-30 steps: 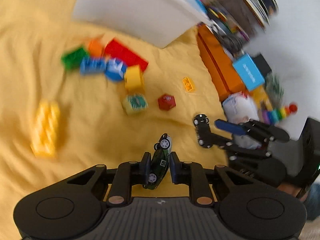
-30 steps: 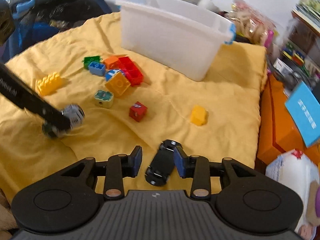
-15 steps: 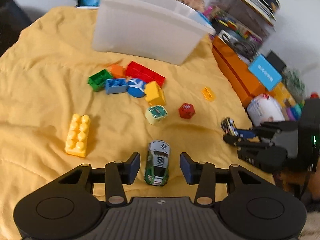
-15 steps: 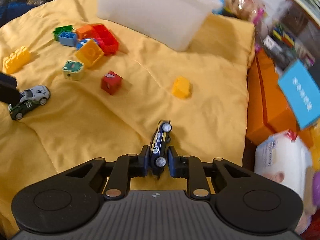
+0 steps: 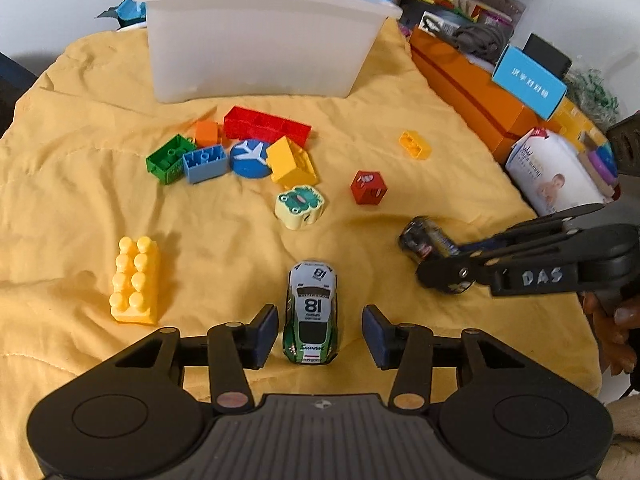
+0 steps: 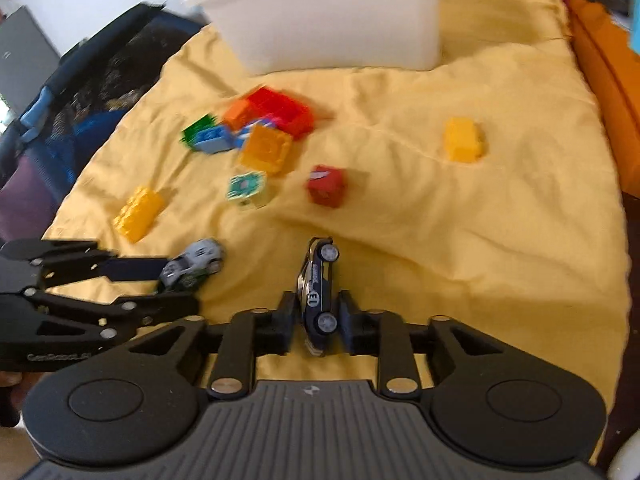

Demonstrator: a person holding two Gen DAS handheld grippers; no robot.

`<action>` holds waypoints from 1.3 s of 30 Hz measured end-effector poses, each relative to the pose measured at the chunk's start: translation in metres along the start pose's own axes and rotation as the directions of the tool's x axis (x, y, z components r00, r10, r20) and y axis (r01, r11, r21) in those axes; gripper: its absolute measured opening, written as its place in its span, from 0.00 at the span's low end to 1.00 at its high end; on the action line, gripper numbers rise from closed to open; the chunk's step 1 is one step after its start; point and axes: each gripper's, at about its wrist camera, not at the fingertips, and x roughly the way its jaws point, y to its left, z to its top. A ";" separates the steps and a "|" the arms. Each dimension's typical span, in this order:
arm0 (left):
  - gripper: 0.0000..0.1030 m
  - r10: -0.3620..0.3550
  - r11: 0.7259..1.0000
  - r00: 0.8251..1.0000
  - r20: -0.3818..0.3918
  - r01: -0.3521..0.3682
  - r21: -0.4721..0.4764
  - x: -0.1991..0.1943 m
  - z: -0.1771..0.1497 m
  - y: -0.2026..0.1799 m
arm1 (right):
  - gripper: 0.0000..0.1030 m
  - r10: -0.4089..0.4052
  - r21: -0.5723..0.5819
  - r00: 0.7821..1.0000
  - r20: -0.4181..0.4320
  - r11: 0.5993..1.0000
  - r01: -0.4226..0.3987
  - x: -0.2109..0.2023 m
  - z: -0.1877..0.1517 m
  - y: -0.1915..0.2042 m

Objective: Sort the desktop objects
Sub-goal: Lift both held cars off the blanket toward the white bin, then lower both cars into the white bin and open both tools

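Between the left claw's fingers: the green and white toy car (image 5: 311,316) stands on its wheels on the yellow cloth (image 5: 80,200), a gap showing on each side of it.
Left claw (image 5: 319,334): wide, gripping nothing; the car's long axis runs straight ahead along the fingers.
Right claw (image 6: 313,322): closed narrow on the dark blue toy car (image 6: 317,288), which is tipped on its side, wheels facing right, nose pointing forward past the fingertips.
Nearer hand: each car lies at its own claw; the blue car sits ahead and to the right of the left claw, the green one ahead and to the left of the right claw.
Key relation: the white plastic bin (image 5: 256,40) lies straight ahead of both claws, well beyond the scattered blocks (image 5: 248,148), so a carry to it would probably pass over them.
Bin contents: its inside is hidden from both views; I cannot tell what it holds.
Also ahead: a yellow studded brick (image 5: 134,280) forward-left of the left claw, a red cube (image 6: 326,185) forward of the right.
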 end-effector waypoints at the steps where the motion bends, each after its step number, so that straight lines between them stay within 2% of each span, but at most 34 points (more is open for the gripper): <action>1: 0.50 0.001 1.000 1.000 -0.001 -0.001 0.002 0.000 -0.001 0.000 | 0.35 -0.025 -0.006 1.000 0.010 1.000 0.026 -0.003 -0.001 -0.001; 3: 0.51 0.003 1.000 1.000 0.001 -0.003 0.002 -0.001 -0.001 0.001 | 0.42 -0.069 -0.027 0.997 0.029 0.997 0.069 -0.008 0.002 -0.007; 5: 0.52 0.008 1.000 1.000 0.001 -0.008 -0.001 -0.002 0.000 0.000 | 0.44 -0.074 -0.029 0.996 0.040 0.997 0.075 -0.013 0.004 -0.009; 8: 0.52 0.031 0.999 0.999 0.009 -0.031 0.009 -0.004 0.001 -0.002 | 0.52 -0.089 -0.060 0.993 0.073 0.994 0.093 -0.024 0.003 -0.003; 10: 0.52 0.047 0.999 0.999 0.008 -0.047 0.018 -0.006 0.001 -0.004 | 0.55 -0.144 -0.127 0.984 0.105 0.979 0.156 -0.029 -0.001 0.007; 12: 0.56 0.053 0.998 0.999 0.012 -0.054 0.037 -0.007 0.001 -0.007 | 0.63 -0.187 -0.218 0.974 0.131 0.953 0.212 -0.028 -0.006 0.019; 14: 0.58 0.056 0.997 0.998 0.004 -0.056 0.045 -0.003 0.000 -0.008 | 0.63 -0.205 -0.293 0.970 0.128 0.927 0.235 -0.020 -0.012 0.028; 17: 0.58 0.048 0.998 0.999 -0.012 -0.048 0.049 0.004 -0.001 -0.009 | 0.60 -0.209 -0.346 0.972 0.107 0.909 0.233 -0.007 -0.016 0.037; 20: 0.57 0.047 0.997 0.999 0.002 -0.047 0.067 0.005 -0.003 -0.010 | 0.48 -0.237 -0.391 0.968 0.085 0.885 0.251 0.006 -0.020 0.041; 21: 0.56 0.047 0.997 0.999 0.006 -0.047 0.065 0.004 -0.003 -0.009 | 0.46 -0.231 -0.389 0.969 0.086 0.888 0.246 0.006 -0.021 0.040; 22: 0.54 0.046 0.997 0.999 0.009 -0.046 0.061 0.004 -0.003 -0.008 | 0.45 -0.228 -0.385 0.969 0.091 0.890 0.245 0.006 -0.021 0.040; 23: 0.50 0.043 0.997 0.999 0.011 -0.044 0.060 0.004 -0.003 -0.007 | 0.36 -0.227 -0.385 0.970 0.092 0.890 0.244 0.006 -0.021 0.040; 24: 0.45 0.040 0.997 0.999 0.015 -0.040 0.062 0.004 -0.003 -0.006 | 0.34 -0.221 -0.380 0.971 0.088 0.894 0.238 0.007 -0.020 0.039; 25: 0.32 0.030 0.997 0.999 0.018 -0.032 0.067 0.003 -0.002 -0.006 | 0.34 -0.215 -0.369 0.973 0.082 0.900 0.230 0.008 -0.019 0.038; 29: 0.32 -0.036 0.995 0.999 0.019 0.034 0.089 -0.001 0.003 -0.009 | 0.32 -0.193 -0.347 0.979 0.071 0.915 0.206 0.005 -0.012 0.036; 31: 0.32 -0.073 0.994 0.995 0.068 0.066 0.092 -0.014 0.013 -0.010 | 0.32 -0.189 -0.333 0.977 0.101 0.919 0.213 -0.004 -0.006 0.035; 34: 0.32 -0.062 0.993 0.985 0.159 0.044 0.114 -0.037 0.042 -0.008 | 0.32 -0.191 -0.334 0.962 0.196 0.909 0.249 -0.024 0.015 0.039; 37: 0.32 -0.056 0.995 0.964 0.261 0.030 0.099 -0.058 0.081 0.001 | 0.32 -0.190 -0.330 0.933 0.307 0.898 0.291 -0.044 0.047 0.042; 39: 0.32 -0.050 0.996 0.941 0.335 0.020 0.092 -0.069 0.112 0.010 | 0.32 -0.178 -0.315 0.907 0.381 0.897 0.309 -0.055 0.072 0.043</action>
